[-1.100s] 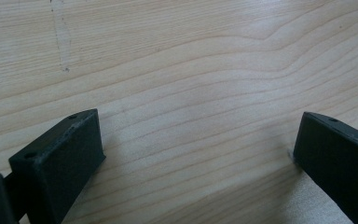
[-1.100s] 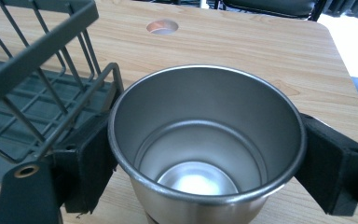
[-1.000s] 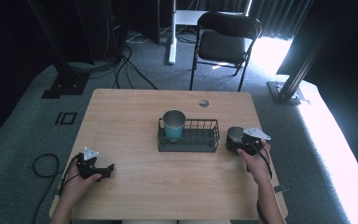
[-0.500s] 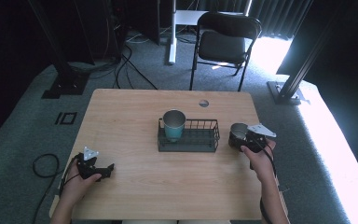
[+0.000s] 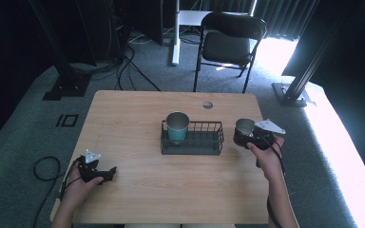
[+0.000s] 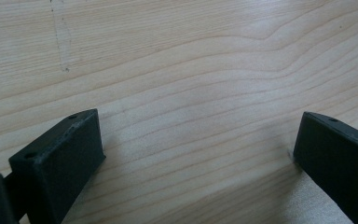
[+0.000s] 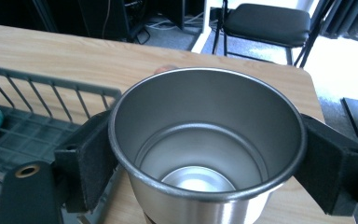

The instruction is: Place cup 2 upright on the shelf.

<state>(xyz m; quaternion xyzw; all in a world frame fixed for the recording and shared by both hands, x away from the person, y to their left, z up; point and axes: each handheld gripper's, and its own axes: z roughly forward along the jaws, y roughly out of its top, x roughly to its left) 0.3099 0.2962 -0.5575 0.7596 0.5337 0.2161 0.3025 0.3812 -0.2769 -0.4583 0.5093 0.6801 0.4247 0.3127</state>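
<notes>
The table is showing pale wood with a fine wavy grain, smooth and matt, in the left gripper view. The steel cup is gleaming as brushed metal, its inside satin and its rolled rim shining brightly. The right gripper is pressing matt black, slightly grainy pads against the cup's wall. The wire basket is looking like dark coated metal, dull rather than glossy. The teal cup is appearing smooth with a metallic rim.
</notes>
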